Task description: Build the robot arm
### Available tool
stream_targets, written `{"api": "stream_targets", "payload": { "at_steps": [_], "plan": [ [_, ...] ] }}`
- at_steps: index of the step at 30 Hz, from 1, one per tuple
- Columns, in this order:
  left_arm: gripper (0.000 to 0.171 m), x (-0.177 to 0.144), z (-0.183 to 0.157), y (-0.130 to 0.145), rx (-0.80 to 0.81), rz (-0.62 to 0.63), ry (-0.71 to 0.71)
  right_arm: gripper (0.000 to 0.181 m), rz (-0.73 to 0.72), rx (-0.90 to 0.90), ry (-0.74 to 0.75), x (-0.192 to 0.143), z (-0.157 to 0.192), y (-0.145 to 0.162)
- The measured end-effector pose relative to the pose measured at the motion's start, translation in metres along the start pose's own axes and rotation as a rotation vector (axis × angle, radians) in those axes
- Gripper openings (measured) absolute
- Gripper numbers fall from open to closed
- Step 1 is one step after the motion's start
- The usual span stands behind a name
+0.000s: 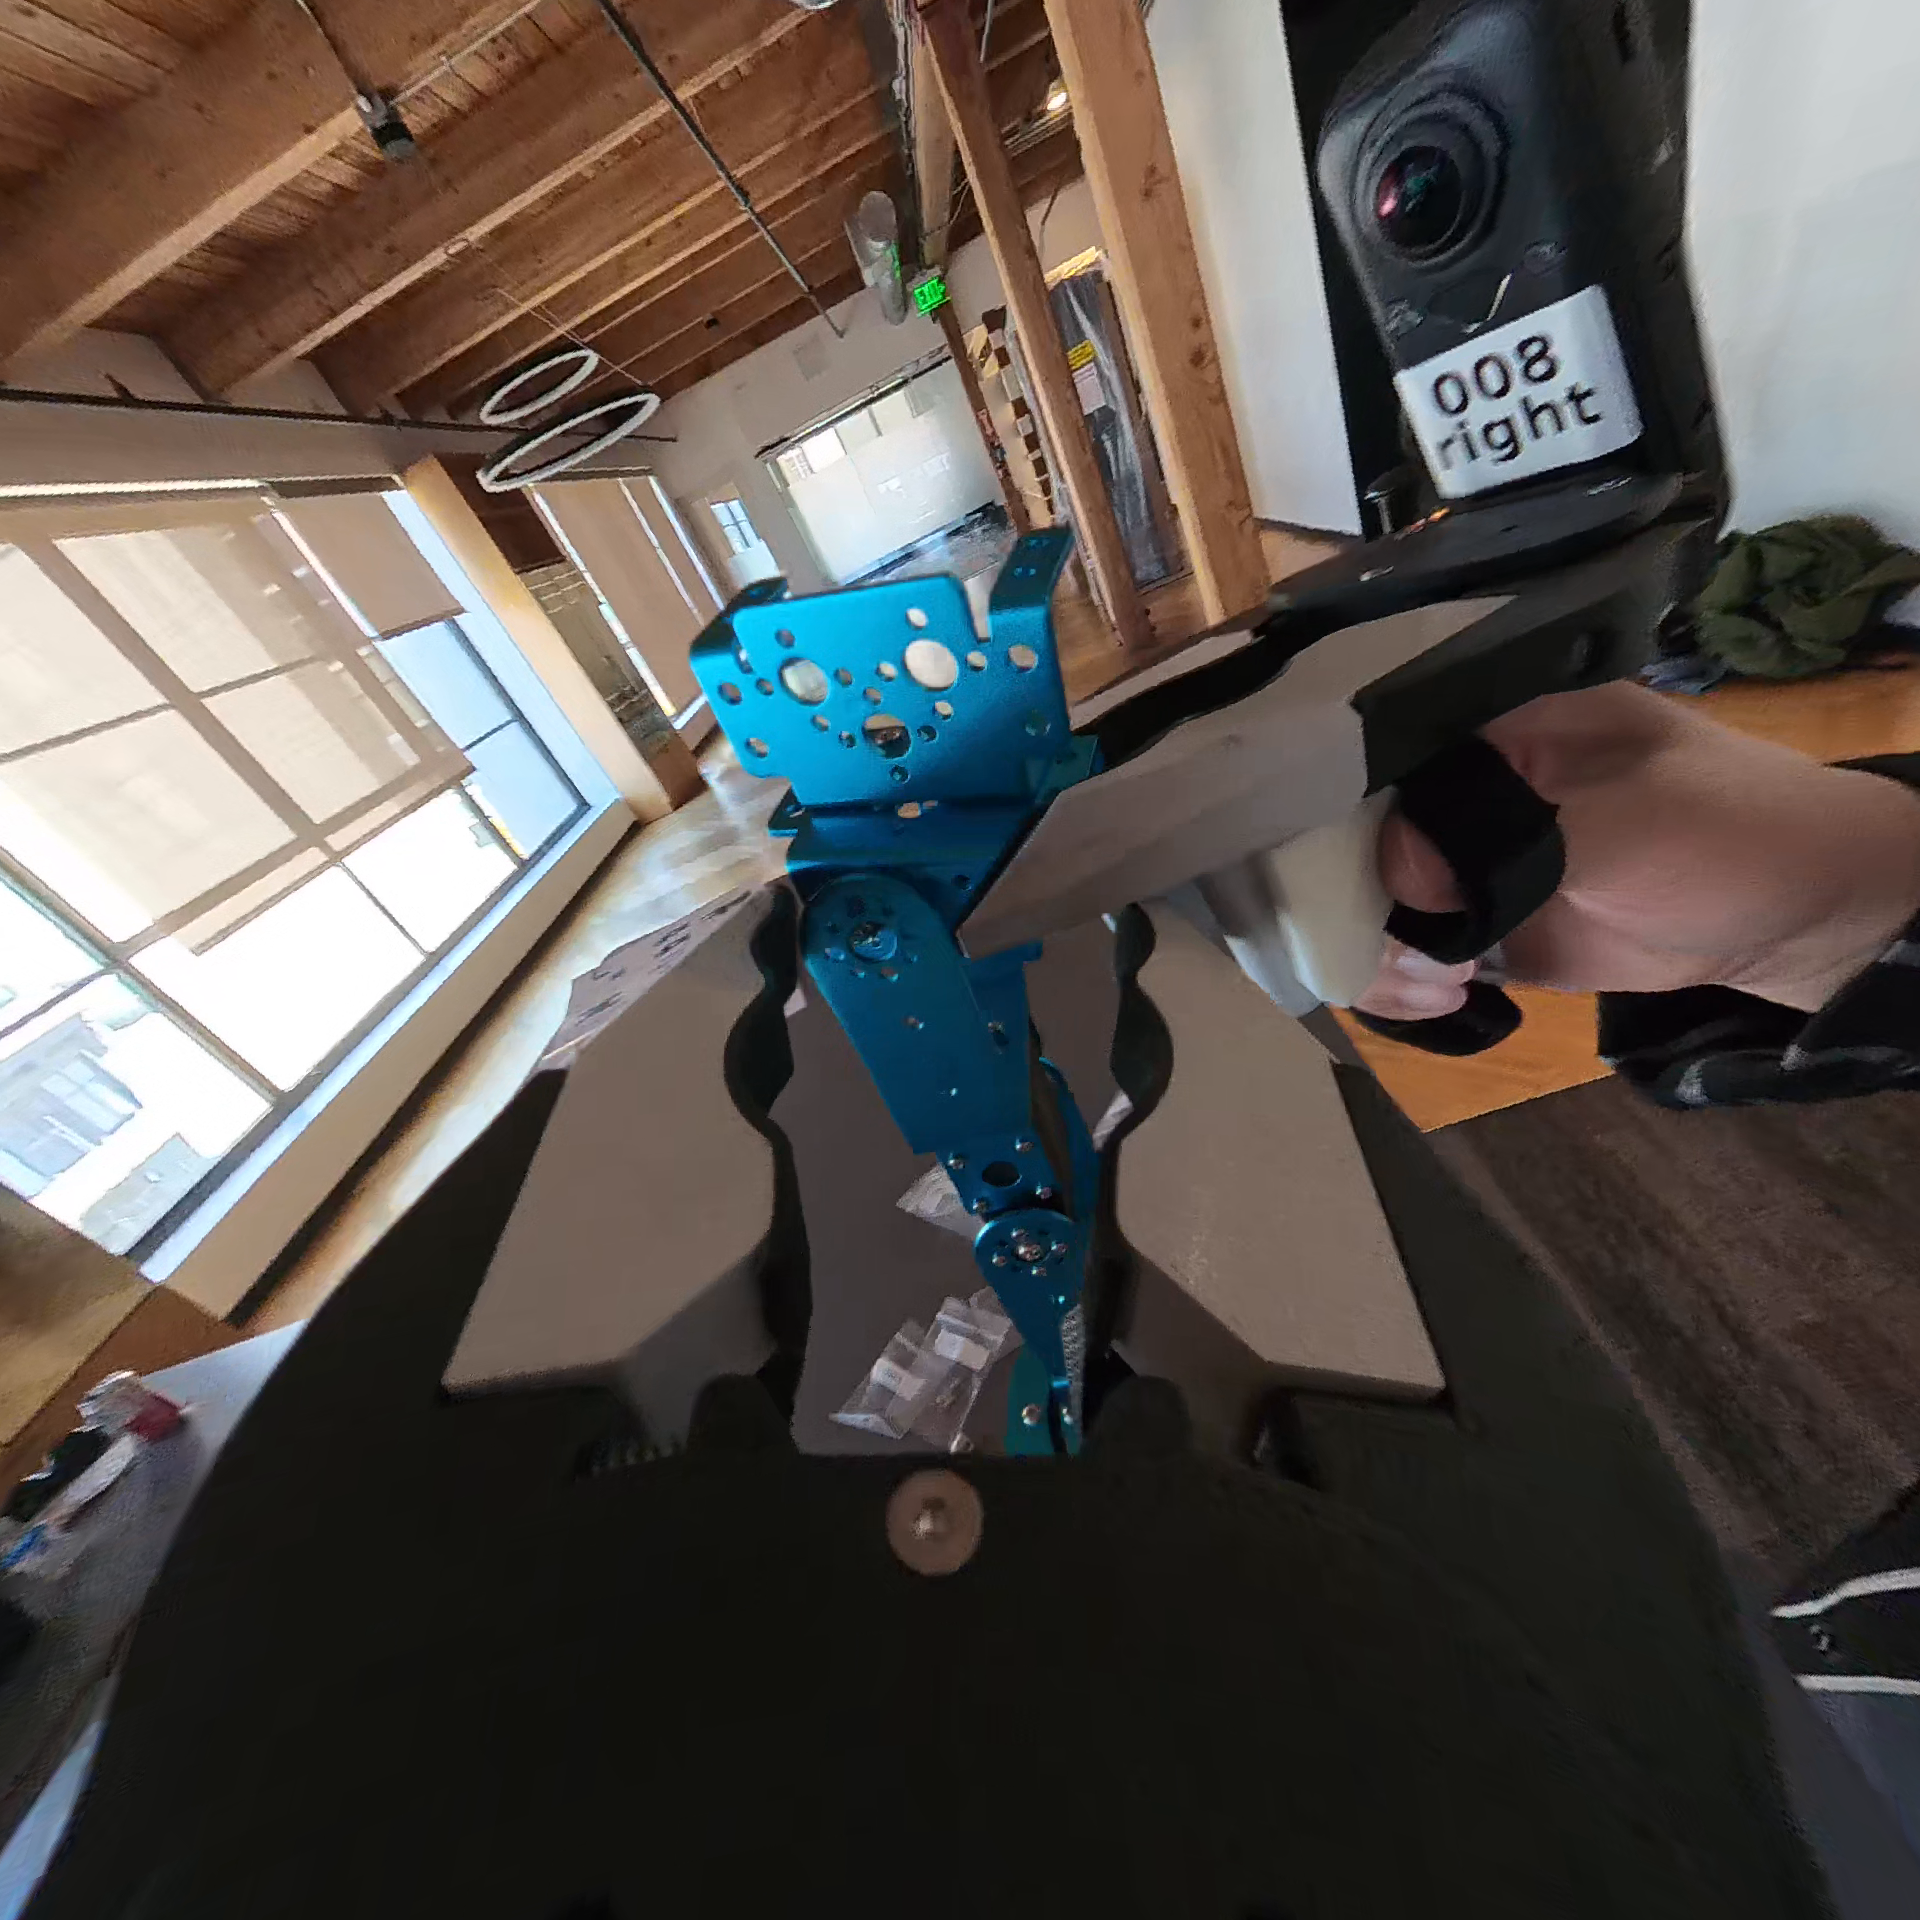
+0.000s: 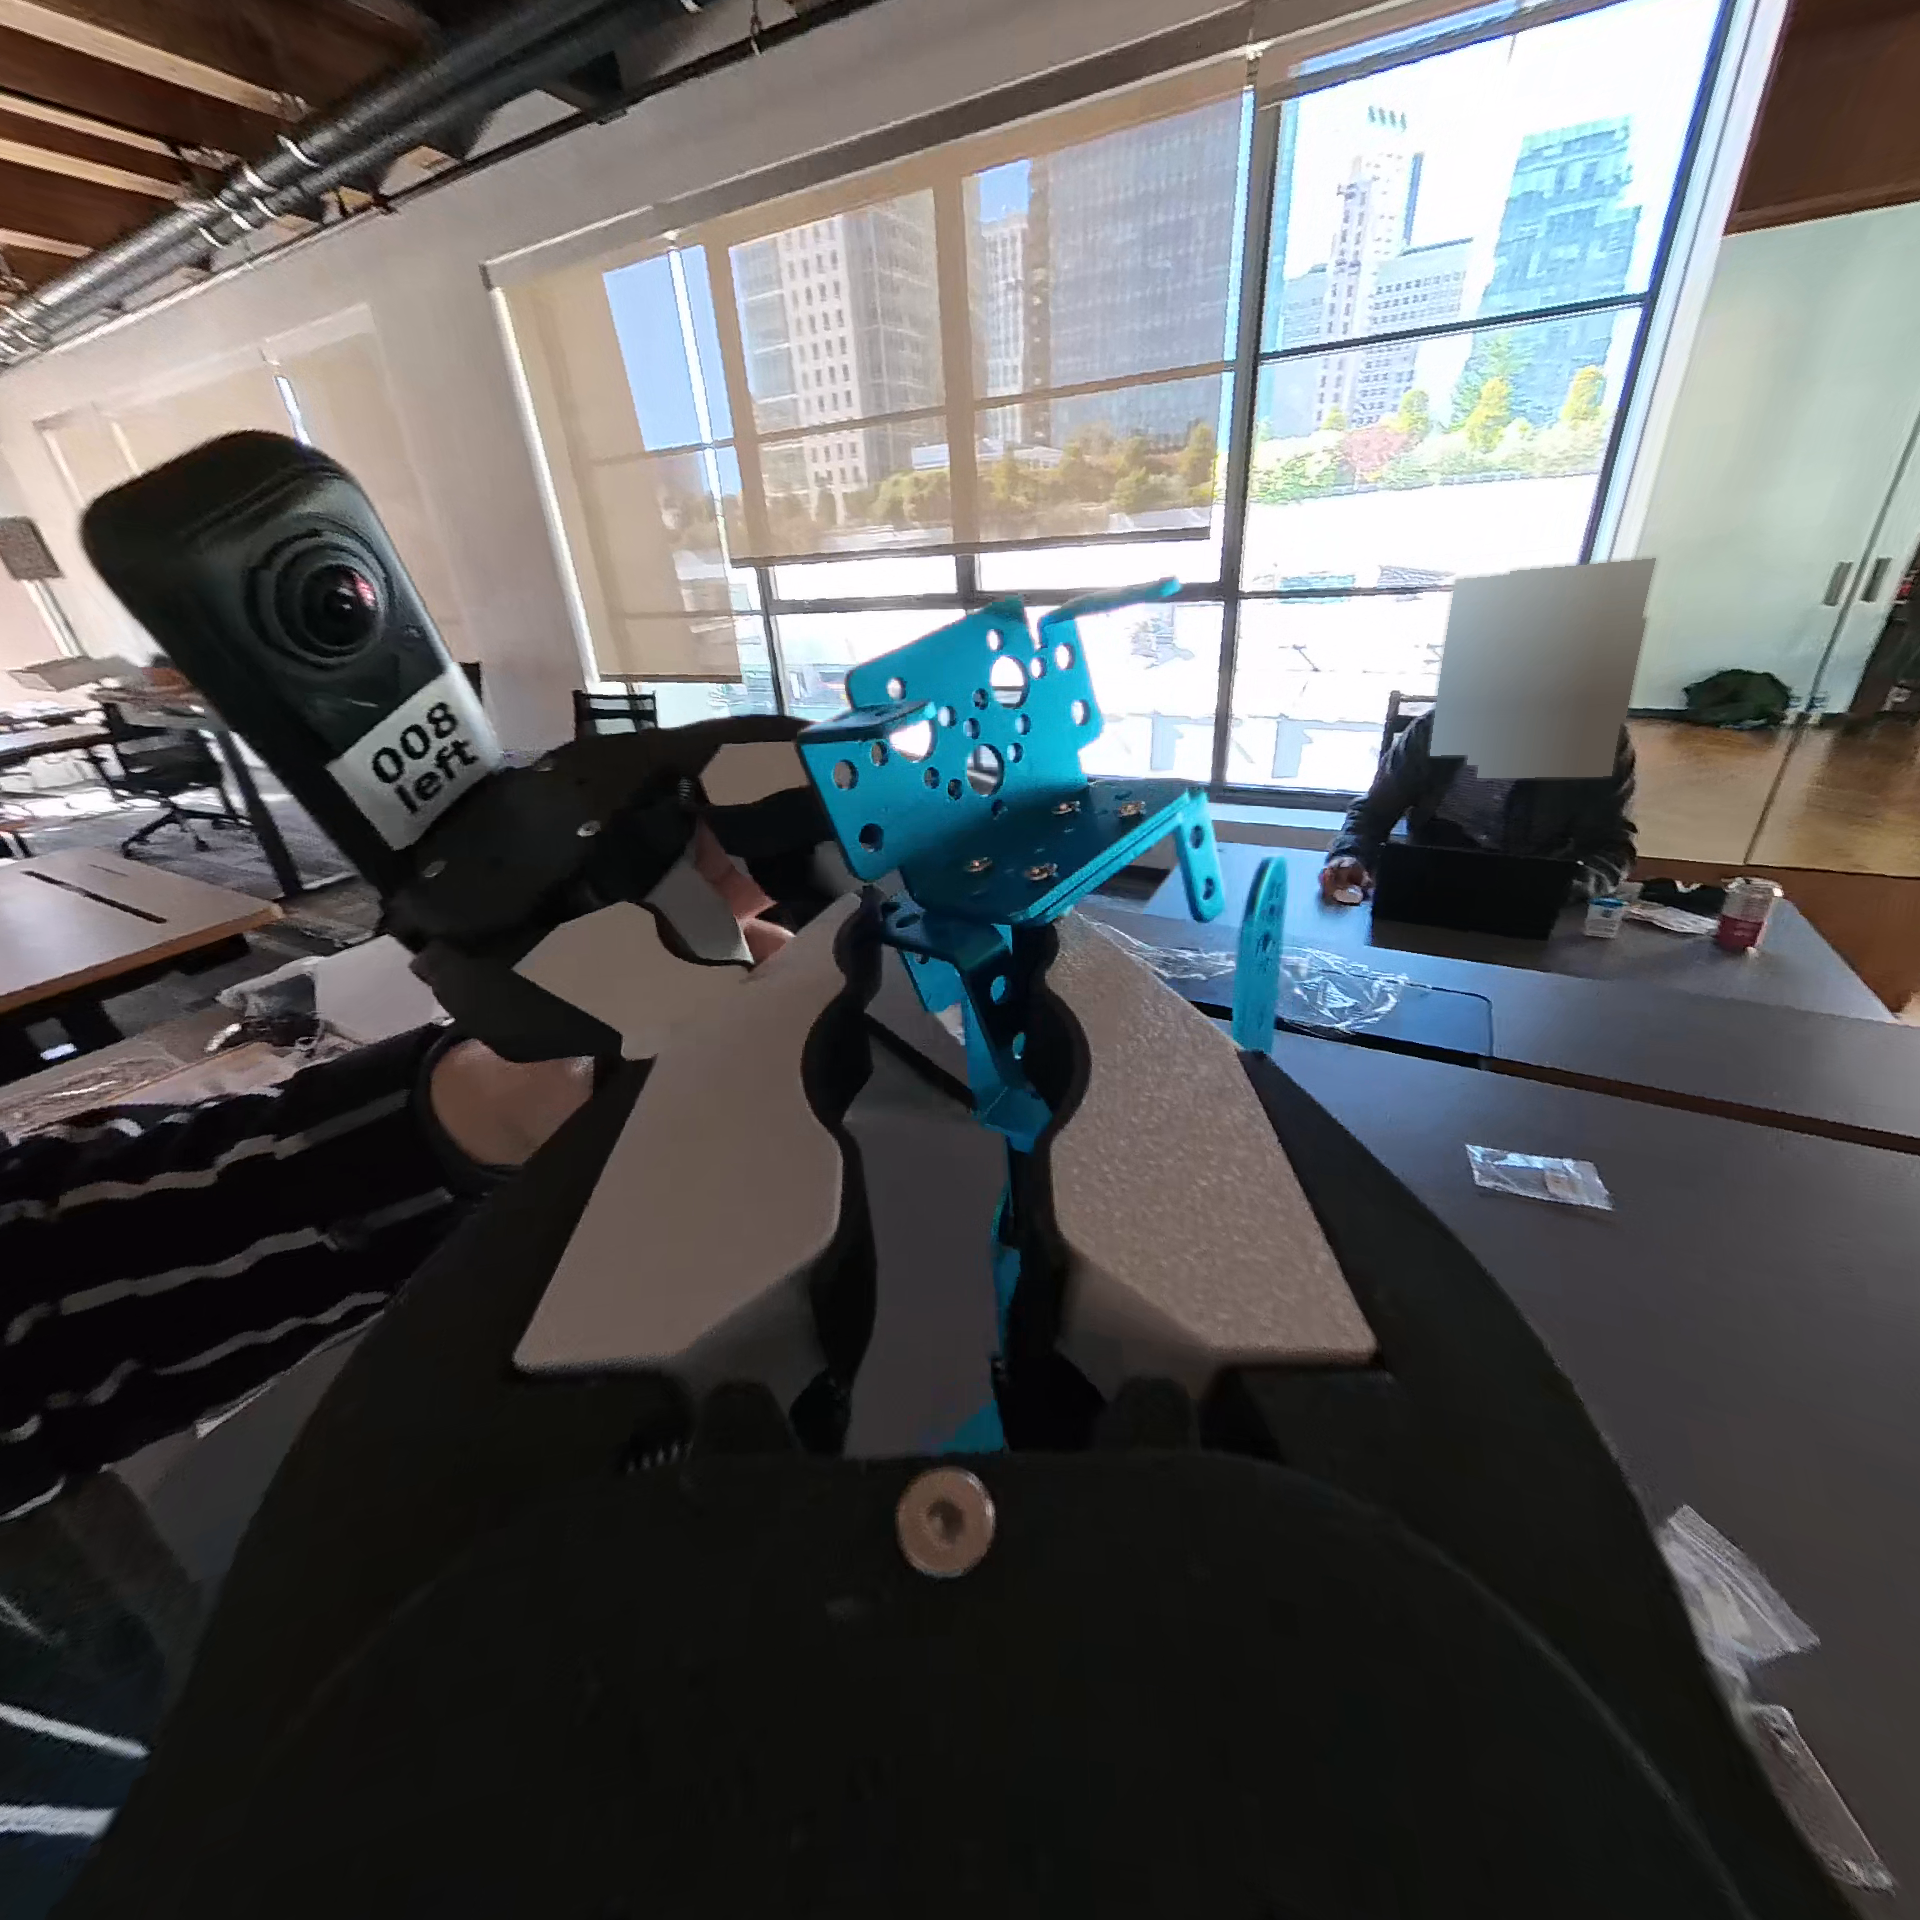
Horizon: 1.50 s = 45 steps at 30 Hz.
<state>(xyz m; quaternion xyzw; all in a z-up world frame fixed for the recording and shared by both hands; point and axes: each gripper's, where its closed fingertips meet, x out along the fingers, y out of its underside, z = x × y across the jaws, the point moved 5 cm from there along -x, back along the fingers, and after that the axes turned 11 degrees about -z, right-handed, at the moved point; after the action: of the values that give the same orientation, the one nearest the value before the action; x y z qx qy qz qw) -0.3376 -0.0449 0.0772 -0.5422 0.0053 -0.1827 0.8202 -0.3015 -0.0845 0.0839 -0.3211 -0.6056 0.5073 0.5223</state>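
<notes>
A blue perforated metal bracket assembly (image 1: 894, 707) (image 2: 956, 769) hangs in the air above a dark table (image 2: 1558, 1299). It has a U-shaped head on jointed links. My right gripper (image 2: 956, 925) is shut on its neck just below the head. In the left wrist view the right gripper (image 1: 987, 904) comes in from the right. My left gripper (image 1: 951, 925) is open, its jaws set loosely around the lower link, which leans on the right pad. In the right wrist view the left gripper (image 2: 774, 842) sits to the left of the assembly.
Small clear bags of parts (image 2: 1538, 1174) (image 1: 935, 1361) lie on the table. A blue disc plate (image 2: 1259, 956) stands upright beyond my right finger. A person (image 2: 1486, 831) sits at a laptop across the table beside a red can (image 2: 1751, 914). Large windows lie beyond. Both grippers' tips are close together, under 4 cm apart.
</notes>
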Motion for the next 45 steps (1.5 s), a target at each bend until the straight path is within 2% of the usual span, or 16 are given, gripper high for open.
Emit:
{"api": "stream_targets", "payload": {
  "at_steps": [4, 9, 11, 15, 28, 34, 45],
  "plan": [
    [0.056, 0.0022, -0.0003, -0.0018, -0.022, -0.008, -0.002, 0.022, -0.021, 0.093, -0.057, -0.0023, -0.0025, -0.0003],
    [0.066, 0.0031, 0.0005, -0.0015, -0.069, -0.007, -0.023, 0.022, -0.035, 0.249, -0.172, -0.0029, -0.0050, 0.0021],
    [0.059, 0.0030, 0.0001, -0.0004, -0.093, -0.002, -0.024, 0.022, -0.042, 0.284, -0.193, -0.0023, -0.0068, 0.0025],
    [0.050, 0.0024, 0.0012, 0.0010, -0.088, 0.008, -0.047, 0.022, -0.060, 0.298, -0.220, -0.0018, -0.0084, 0.0037],
    [0.050, 0.0020, 0.0031, 0.0030, -0.093, 0.013, -0.046, 0.023, -0.042, 0.269, -0.231, -0.0004, -0.0074, 0.0037],
    [0.049, -0.0005, 0.0046, 0.0040, -0.080, 0.008, -0.042, 0.035, -0.050, 0.316, -0.281, 0.0005, -0.0039, 0.0033],
    [0.049, 0.0006, 0.0015, 0.0044, -0.057, -0.032, -0.076, 0.039, -0.026, 0.331, -0.289, -0.0034, -0.0054, 0.0027]
  ]
}}
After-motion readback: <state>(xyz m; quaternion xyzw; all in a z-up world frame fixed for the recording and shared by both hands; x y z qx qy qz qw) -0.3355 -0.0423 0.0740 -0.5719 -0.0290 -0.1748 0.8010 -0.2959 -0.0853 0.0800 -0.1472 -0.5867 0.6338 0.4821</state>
